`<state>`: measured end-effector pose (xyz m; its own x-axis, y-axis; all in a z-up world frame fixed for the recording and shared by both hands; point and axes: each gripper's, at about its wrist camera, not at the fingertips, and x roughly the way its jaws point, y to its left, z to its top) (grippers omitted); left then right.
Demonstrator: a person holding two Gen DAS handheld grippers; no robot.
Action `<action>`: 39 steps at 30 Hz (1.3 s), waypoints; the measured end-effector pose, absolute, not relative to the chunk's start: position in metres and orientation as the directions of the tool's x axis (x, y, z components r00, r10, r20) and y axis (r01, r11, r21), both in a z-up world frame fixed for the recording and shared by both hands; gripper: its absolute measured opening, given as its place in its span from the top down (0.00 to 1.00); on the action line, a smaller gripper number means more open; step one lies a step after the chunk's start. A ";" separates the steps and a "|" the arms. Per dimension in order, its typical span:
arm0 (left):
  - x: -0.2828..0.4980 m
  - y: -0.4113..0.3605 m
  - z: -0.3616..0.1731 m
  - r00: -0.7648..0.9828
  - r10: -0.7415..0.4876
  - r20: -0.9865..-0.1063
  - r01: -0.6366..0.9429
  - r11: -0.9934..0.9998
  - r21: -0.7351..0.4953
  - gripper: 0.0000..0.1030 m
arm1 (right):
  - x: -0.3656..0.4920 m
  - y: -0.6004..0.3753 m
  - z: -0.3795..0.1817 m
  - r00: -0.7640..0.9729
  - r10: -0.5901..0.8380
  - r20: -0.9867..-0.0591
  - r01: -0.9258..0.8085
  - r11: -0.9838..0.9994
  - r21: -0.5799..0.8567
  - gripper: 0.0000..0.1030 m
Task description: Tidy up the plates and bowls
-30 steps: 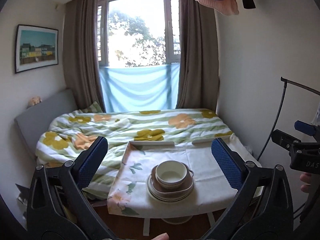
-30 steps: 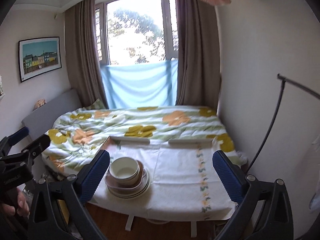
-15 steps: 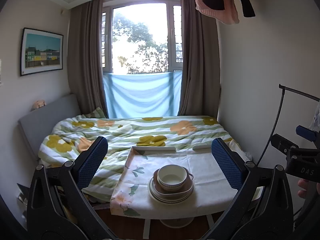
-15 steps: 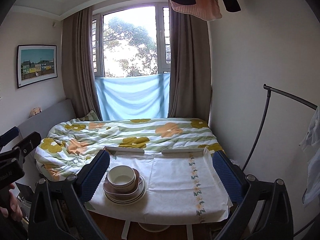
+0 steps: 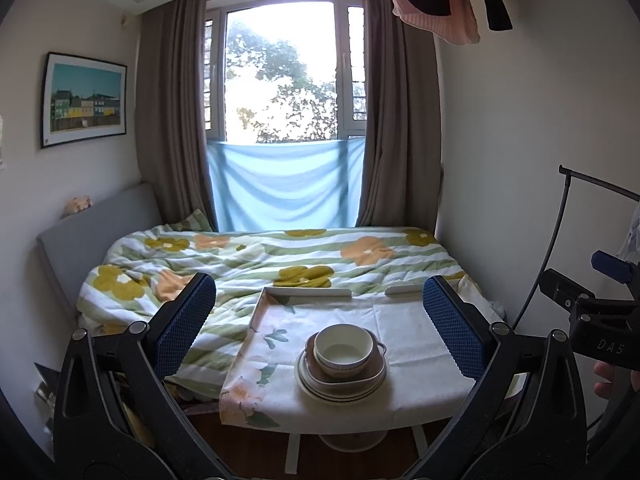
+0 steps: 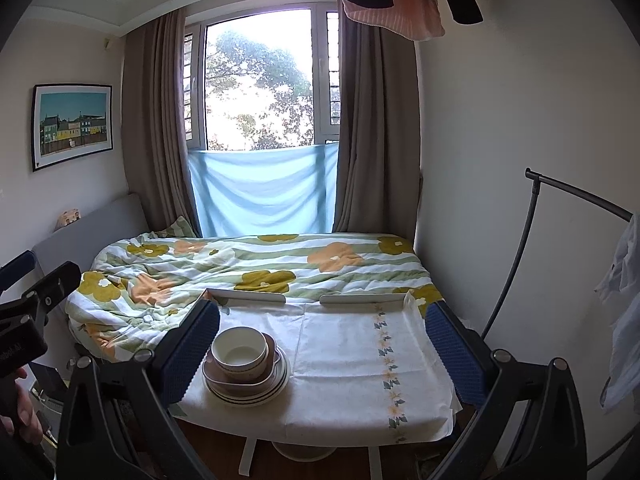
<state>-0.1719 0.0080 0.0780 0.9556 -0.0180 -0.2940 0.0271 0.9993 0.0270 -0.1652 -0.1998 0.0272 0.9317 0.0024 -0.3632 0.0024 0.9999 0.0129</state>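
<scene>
A white bowl [image 5: 341,347] sits in a brown dish [image 5: 374,374] on a stack of cream plates [image 5: 316,388], on a small table with a floral cloth [image 5: 404,320]. The same bowl [image 6: 239,351], brown dish [image 6: 273,350] and plates [image 6: 276,384] show at the table's left in the right wrist view. My left gripper [image 5: 319,326] is open and empty, held back from the table. My right gripper [image 6: 322,350] is open and empty, also short of the table, with its left pad beside the stack.
A bed with a flowered quilt [image 5: 248,256] lies behind the table, under a window [image 5: 280,76]. A black clothes rack [image 6: 528,236] stands at the right wall. Clothes [image 6: 396,4] hang overhead. The table's white foot [image 6: 296,452] stands on a wooden floor.
Both grippers have pulled back and tilted up a little; the table and stack sit lower in both views. The dishes have not moved.
</scene>
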 end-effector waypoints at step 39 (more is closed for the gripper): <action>-0.142 0.020 0.051 0.928 0.024 -0.372 0.002 0.998 0.069 0.00 | -0.139 -0.199 0.006 0.892 -0.004 -0.452 0.012 1.000 0.015 0.01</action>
<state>-0.1416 0.0200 0.0513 0.9280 0.0240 -0.3719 0.0019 0.9976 0.0692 -0.1386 -0.1990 0.0055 0.8922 -0.0037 -0.4516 0.0120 0.9998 0.0154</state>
